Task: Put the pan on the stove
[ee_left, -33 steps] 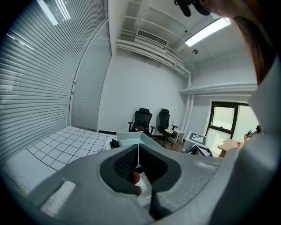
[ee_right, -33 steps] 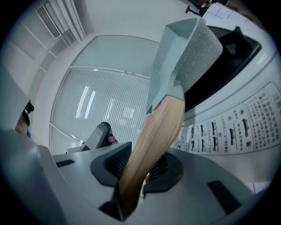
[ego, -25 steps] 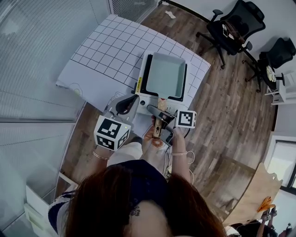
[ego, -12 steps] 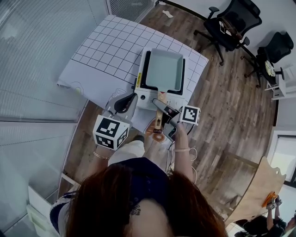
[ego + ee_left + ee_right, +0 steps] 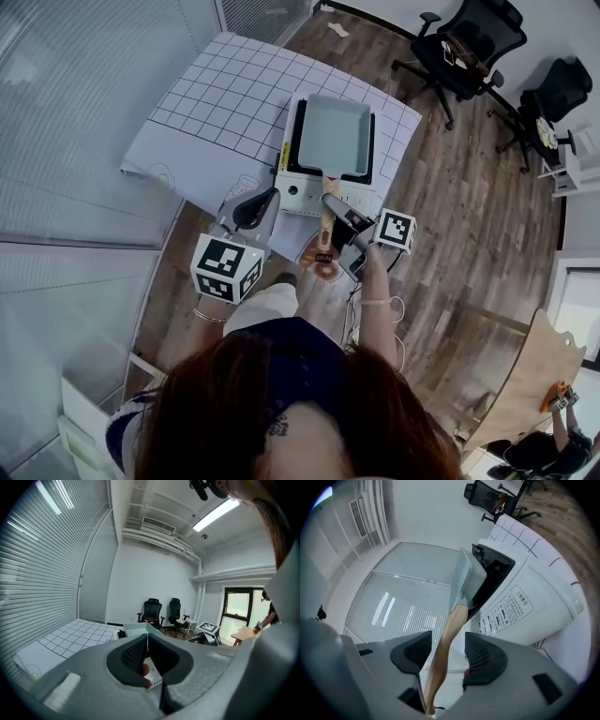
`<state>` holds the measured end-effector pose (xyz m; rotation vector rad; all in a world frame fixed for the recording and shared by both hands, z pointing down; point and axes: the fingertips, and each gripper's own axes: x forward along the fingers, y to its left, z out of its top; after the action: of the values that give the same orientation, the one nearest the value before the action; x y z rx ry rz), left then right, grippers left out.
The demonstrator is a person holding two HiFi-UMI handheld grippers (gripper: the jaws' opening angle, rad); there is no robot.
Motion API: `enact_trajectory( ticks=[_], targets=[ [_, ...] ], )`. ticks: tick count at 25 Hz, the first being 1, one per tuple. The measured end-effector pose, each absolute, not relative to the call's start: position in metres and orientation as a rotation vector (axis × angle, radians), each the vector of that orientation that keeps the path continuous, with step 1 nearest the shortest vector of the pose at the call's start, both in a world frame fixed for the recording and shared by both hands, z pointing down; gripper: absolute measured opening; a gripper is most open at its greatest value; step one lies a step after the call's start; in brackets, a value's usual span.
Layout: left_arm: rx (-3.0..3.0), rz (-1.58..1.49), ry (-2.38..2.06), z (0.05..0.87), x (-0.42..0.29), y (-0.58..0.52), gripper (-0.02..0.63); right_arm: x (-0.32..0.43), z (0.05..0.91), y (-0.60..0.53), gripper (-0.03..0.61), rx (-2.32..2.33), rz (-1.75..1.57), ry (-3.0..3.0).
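A pale green rectangular pan (image 5: 335, 136) sits on the white portable stove (image 5: 298, 194), and its wooden handle (image 5: 325, 230) sticks out toward me. My right gripper (image 5: 330, 208) straddles that handle. In the right gripper view the handle (image 5: 445, 637) runs between the pads without touching them. Those jaws have just been opening, and the gripper (image 5: 447, 653) is open. The pan (image 5: 467, 581) rests on the stove (image 5: 520, 606) ahead. My left gripper (image 5: 265, 199) hovers at the stove's near left corner. Its pads (image 5: 146, 651) meet with nothing between them.
The stove stands on a white gridded mat (image 5: 216, 112) that covers the table. Office chairs (image 5: 469, 47) stand on the wood floor beyond the table, and white cables (image 5: 375, 314) trail below my right hand. The table's near edge is just under both grippers.
The right gripper's jaws have spread apart off the pan handle, and that hand has drifted a little to the right. The left gripper has shifted slightly. The pan stays on the stove.
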<state>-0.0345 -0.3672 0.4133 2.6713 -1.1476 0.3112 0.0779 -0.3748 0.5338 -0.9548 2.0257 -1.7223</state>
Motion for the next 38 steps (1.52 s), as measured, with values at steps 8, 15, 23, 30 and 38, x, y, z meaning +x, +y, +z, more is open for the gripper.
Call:
enact_trajectory(
  ticks=[8, 15, 23, 30, 38],
  targets=[
    [2.683, 0.300, -1.154, 0.408, -0.035, -0.352, 0.015, 0.091, 0.526, -0.362, 0.213, -1.013, -1.682, 2.019],
    [2.693, 0.286, -1.158, 0.402, -0.034, -0.339, 0.015, 0.097, 0.517, -0.350, 0.179, -1.051, -1.644, 2.005],
    [2.697, 0.271, -1.170, 0.395, -0.033, -0.318, 0.015, 0.098, 0.502, -0.330, 0.155, -1.091, -1.595, 2.072],
    [2.705, 0.260, -1.175, 0.390, -0.028, -0.298, 0.015, 0.098, 0.490, -0.311, 0.132, -1.125, -1.545, 2.133],
    [2.719, 0.241, -1.175, 0.384, -0.022, -0.275, 0.015, 0.099, 0.479, -0.287, 0.116, -1.199, -1.472, 2.221]
  ],
)
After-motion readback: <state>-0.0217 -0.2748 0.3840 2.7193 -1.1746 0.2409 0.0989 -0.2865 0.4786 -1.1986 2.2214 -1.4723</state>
